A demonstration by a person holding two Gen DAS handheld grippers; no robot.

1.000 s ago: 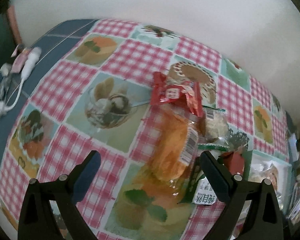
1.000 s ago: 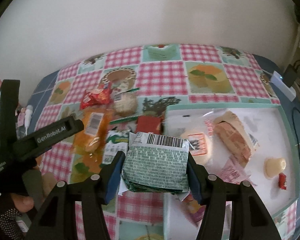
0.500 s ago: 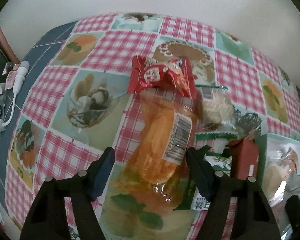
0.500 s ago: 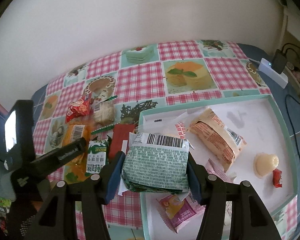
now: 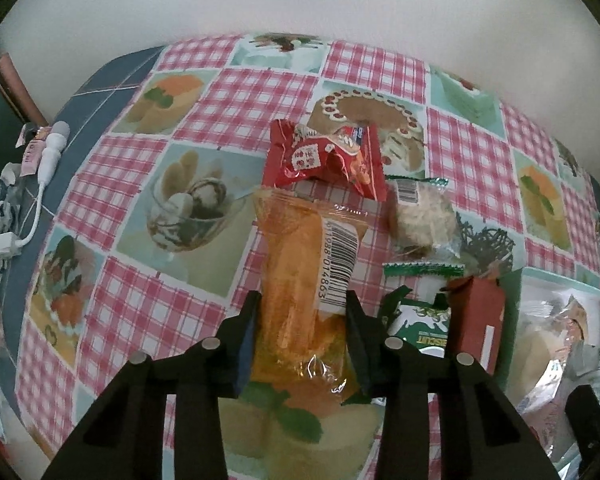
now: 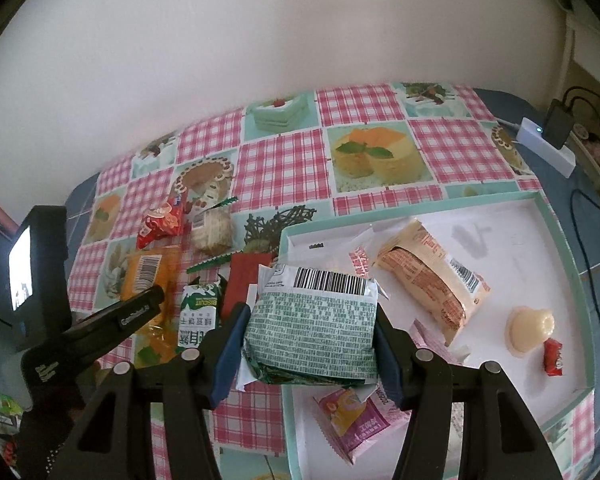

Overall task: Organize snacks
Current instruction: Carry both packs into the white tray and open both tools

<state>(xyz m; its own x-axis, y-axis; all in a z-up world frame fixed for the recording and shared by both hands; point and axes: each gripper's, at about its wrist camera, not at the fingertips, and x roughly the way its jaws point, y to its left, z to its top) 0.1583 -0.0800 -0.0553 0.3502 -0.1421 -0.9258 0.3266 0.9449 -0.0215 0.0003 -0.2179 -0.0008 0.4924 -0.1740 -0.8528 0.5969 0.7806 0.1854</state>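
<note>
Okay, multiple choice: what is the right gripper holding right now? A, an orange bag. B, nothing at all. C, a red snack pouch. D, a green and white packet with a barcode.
D: in the right wrist view, the right gripper has both fingers pressed against the sides of the green and white packet, whose barcode strip faces up at its far end, above the near left corner of the tray.

snack packets on the cloth: 5, orange packet point(image 5: 300, 280), red packet point(image 5: 324, 158), pale round cake point(image 5: 422, 218), green biscuit pack point(image 6: 199, 308), red box point(image 5: 476, 322) | trays: 1 point(image 6: 560, 240) | jelly cups: 1 point(image 6: 530, 330) | grippers: 2 point(image 5: 302, 340) point(image 6: 310, 344)
</note>
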